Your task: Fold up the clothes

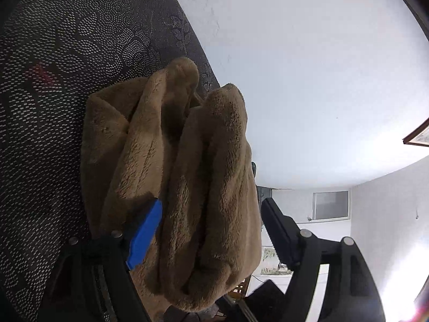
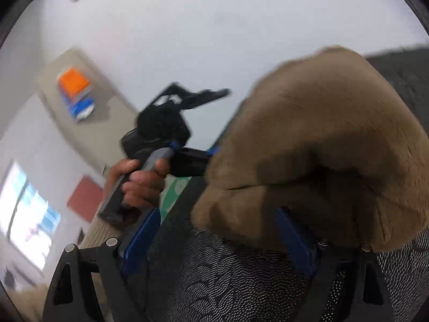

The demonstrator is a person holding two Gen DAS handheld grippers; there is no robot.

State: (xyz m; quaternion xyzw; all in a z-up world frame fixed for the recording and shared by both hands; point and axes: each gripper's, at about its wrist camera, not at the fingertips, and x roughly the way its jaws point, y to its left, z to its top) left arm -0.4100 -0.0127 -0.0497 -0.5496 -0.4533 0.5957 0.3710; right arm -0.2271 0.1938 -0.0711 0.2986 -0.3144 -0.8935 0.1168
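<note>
Dark dotted upholstery [image 1: 40,134] fills my left frame. Between my left gripper [image 1: 211,225], its jaws parted wide and unclamped, bunches the brown fleece [image 1: 174,161]. My right gripper [image 2: 217,238] gapes; fleece drapes its right finger [image 2: 292,241], upper right.

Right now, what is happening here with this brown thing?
A person is folding a fuzzy brown garment on a dark patterned surface, with a handheld gripper in each hand. The bunched garment sits between the open fingers of the left gripper, which do not pinch it. The right gripper is also open; the garment hides one finger. The left hand shows.
</note>
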